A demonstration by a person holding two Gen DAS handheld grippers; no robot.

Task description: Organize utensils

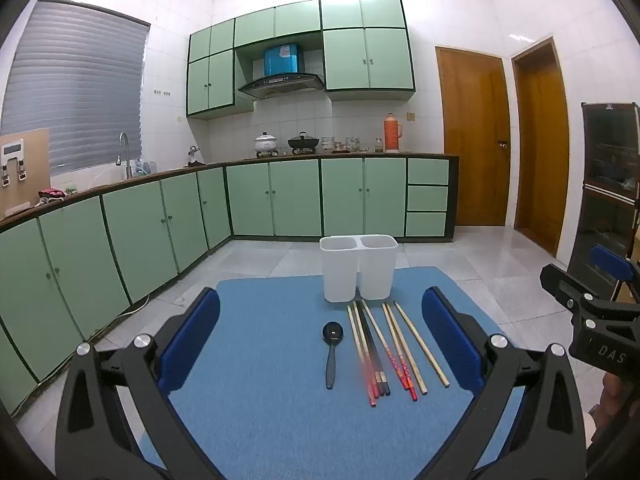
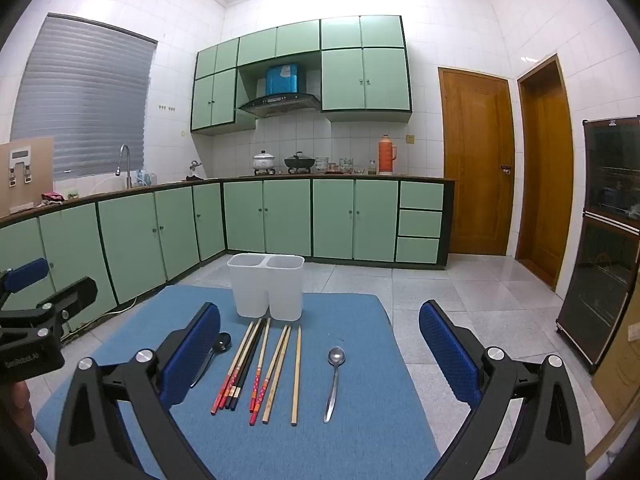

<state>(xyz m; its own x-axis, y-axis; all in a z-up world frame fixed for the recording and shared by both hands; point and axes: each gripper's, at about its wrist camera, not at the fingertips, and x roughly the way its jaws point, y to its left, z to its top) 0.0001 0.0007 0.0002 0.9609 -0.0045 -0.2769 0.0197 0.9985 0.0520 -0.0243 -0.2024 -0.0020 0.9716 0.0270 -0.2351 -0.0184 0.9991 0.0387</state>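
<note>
A white two-compartment holder (image 1: 359, 266) (image 2: 267, 285) stands at the far side of a blue mat (image 1: 280, 400) (image 2: 360, 420). Several chopsticks (image 1: 386, 348) (image 2: 260, 364) lie in a row in front of it. A black spoon (image 1: 331, 350) (image 2: 214, 356) lies left of them. A metal spoon (image 2: 334, 380) lies right of them, seen only in the right wrist view. My left gripper (image 1: 320, 340) is open and empty above the near mat, over the black spoon. My right gripper (image 2: 320, 348) is open and empty above the chopsticks and metal spoon.
Green kitchen cabinets (image 1: 160, 220) line the left and far walls. Two wooden doors (image 1: 476, 140) are at the right. A dark glass cabinet (image 2: 604, 232) stands at the far right. Grey tiled floor (image 2: 460, 300) surrounds the mat's table.
</note>
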